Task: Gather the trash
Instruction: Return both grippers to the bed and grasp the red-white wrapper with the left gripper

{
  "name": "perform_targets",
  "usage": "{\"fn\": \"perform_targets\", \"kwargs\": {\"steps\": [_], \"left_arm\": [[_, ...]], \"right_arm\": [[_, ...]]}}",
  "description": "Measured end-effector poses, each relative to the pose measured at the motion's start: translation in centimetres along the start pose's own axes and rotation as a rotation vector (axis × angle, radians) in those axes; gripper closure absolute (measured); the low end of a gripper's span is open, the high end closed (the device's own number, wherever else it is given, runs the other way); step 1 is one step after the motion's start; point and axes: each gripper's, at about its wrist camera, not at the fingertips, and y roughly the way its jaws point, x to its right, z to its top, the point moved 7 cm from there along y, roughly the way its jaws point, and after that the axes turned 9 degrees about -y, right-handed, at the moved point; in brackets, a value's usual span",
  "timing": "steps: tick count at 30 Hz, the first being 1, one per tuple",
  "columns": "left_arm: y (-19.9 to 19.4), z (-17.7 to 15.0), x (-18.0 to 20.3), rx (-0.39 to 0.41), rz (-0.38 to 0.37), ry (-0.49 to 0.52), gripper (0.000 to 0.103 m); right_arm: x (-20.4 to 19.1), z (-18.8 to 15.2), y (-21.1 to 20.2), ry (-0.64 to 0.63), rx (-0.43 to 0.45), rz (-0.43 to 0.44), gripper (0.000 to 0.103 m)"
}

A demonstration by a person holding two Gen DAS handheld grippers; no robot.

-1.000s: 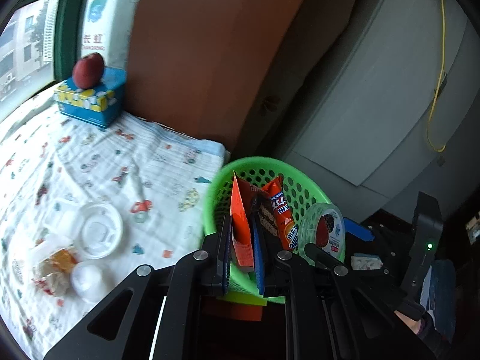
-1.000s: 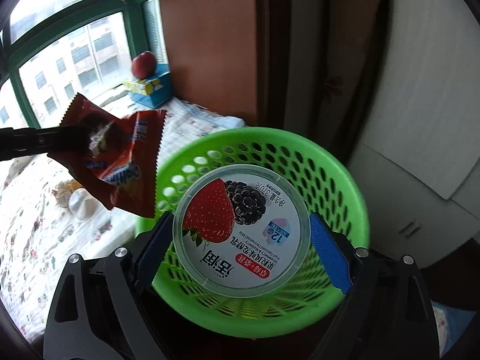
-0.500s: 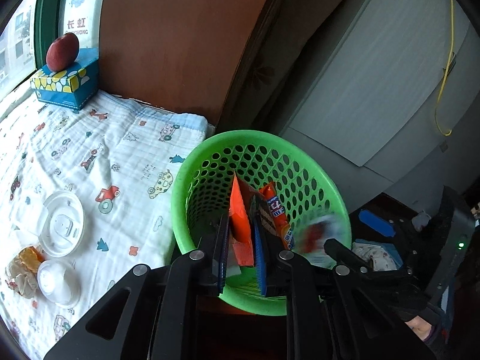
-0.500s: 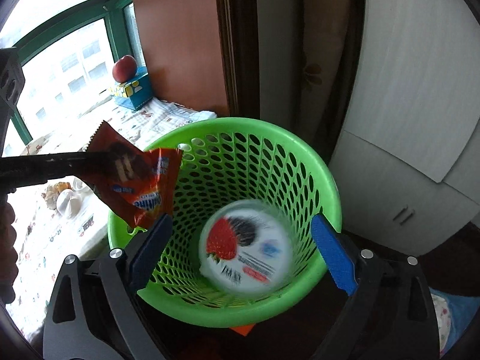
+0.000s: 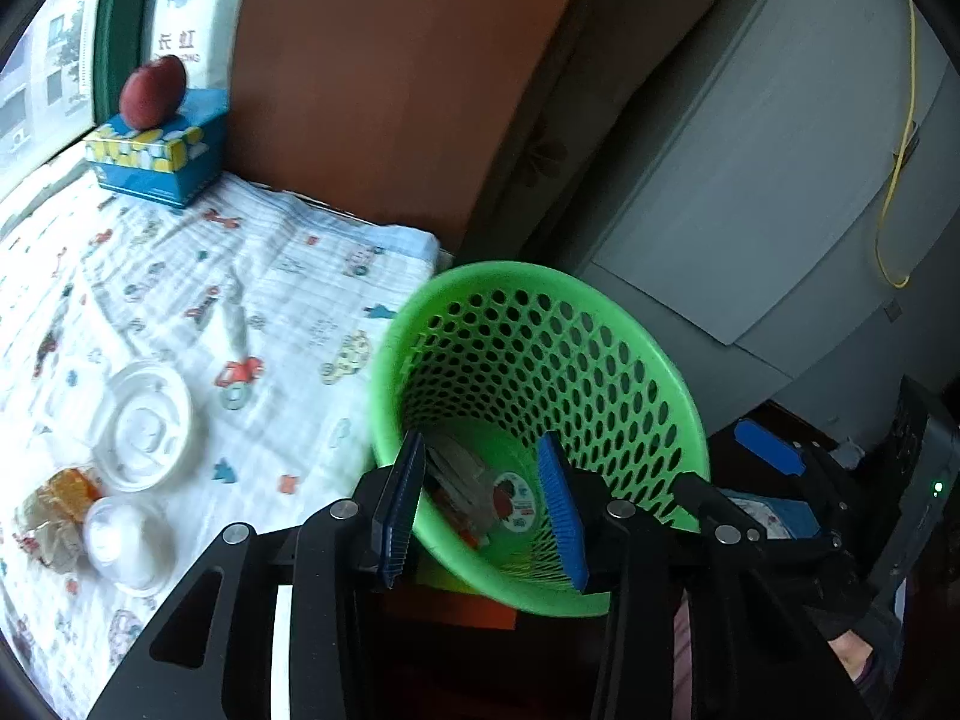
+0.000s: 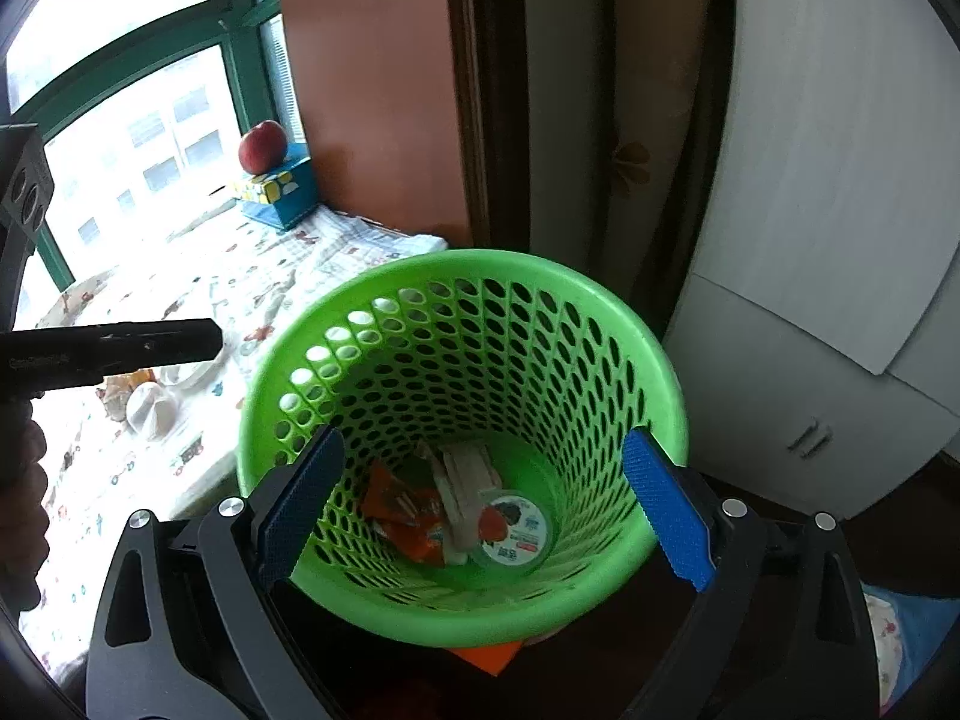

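green basket [image 6: 462, 324] beside table [image 5: 288, 276]; apple [image 5: 152, 90] beyond.

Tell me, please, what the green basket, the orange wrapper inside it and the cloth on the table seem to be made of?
Basket: moulded plastic by the look, glossy, its wall pierced with even holes. Wrapper: likely thin plastic film, shiny and crumpled. Cloth: soft woven fabric, probably cotton, matte, creased, printed with small cars.

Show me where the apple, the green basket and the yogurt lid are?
apple [image 5: 152, 90], left wrist view, middle of its red skin.
green basket [image 6: 606, 294], right wrist view, far rim.
yogurt lid [image 6: 511, 527], right wrist view, printed face.
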Motion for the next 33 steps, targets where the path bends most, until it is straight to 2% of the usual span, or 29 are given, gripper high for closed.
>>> {"fn": "perform_targets", "kwargs": {"steps": [10, 16, 21, 27, 33], "left_arm": [[-4.3, -0.8, -7.0, 0.072, 0.127, -0.067, 0.062], [-6.9, -1.9, -13.5, 0.111, 0.240, -0.143, 0.062], [-8.5, -3.4, -19.6, 0.123, 0.306, -0.249, 0.062], [-7.8, -4.9, -24.3, 0.102, 0.317, -0.351, 0.062], [-6.1, -5.0, -26.6, 0.100, 0.313, -0.409, 0.062]], "right_arm": [[-5.0, 1.6, 0.3, -0.069, 0.014, 0.072, 0.010], [-8.8, 2.5, 0.8, -0.111, 0.013, 0.135, 0.010], [-12.2, 3.0, 1.2, -0.151, 0.015, 0.191, 0.010], [-16.0, 3.0, 2.2, -0.202, 0.001, 0.244, 0.010], [-18.6, 2.3, 3.3, -0.230, -0.029, 0.287, 0.010]]}}
